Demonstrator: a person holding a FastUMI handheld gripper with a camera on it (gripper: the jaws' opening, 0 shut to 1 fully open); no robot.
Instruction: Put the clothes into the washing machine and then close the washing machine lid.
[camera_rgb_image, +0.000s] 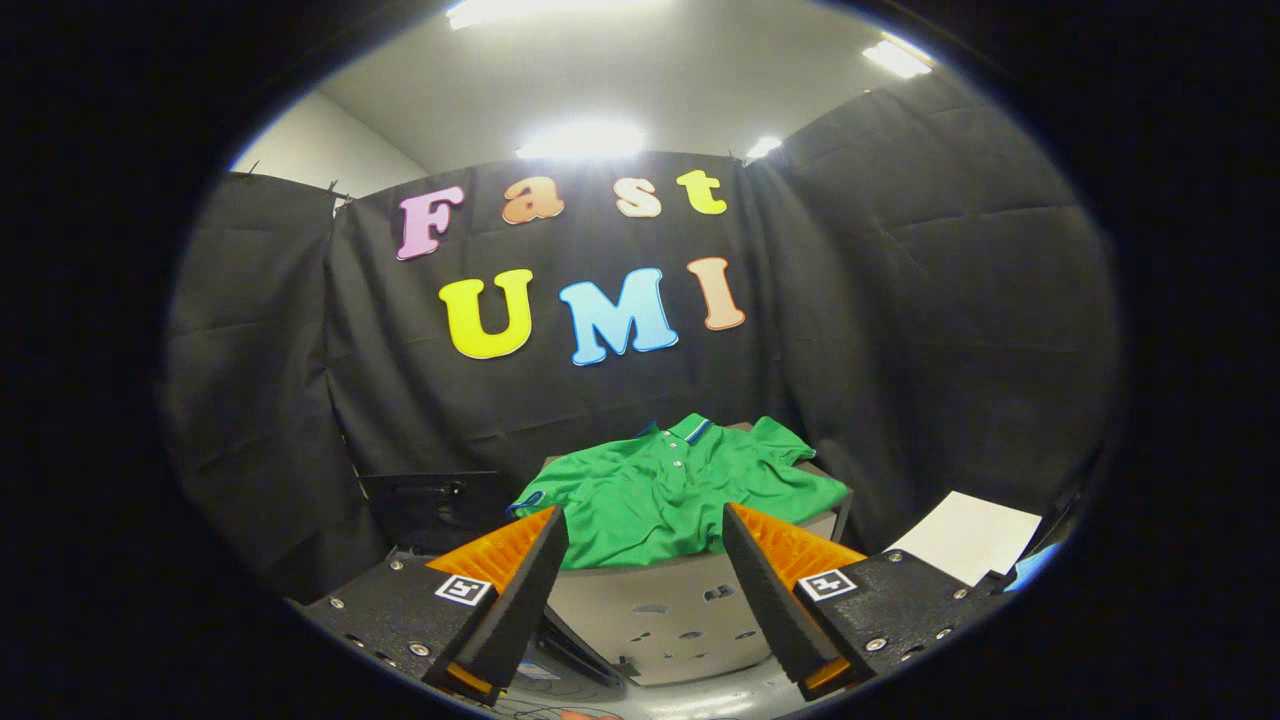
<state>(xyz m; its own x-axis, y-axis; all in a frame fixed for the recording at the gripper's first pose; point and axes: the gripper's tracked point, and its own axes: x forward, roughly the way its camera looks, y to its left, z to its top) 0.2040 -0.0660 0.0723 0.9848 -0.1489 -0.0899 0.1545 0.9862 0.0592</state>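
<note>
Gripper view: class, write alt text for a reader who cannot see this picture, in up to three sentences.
A green polo shirt lies spread flat on a pale table, just beyond the open gripper, whose jaws stand wide apart and hold nothing. Black cloth walls enclose the booth, and a white sheet lies to the right.

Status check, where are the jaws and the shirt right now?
Gripper open, jaws spread wide, holding nothing. Green polo shirt spread flat on the table, just beyond the jaws. Nothing between them.

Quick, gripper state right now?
Gripper: open, holding nothing; the green polo shirt lies on the table just ahead of its fingers.
</note>
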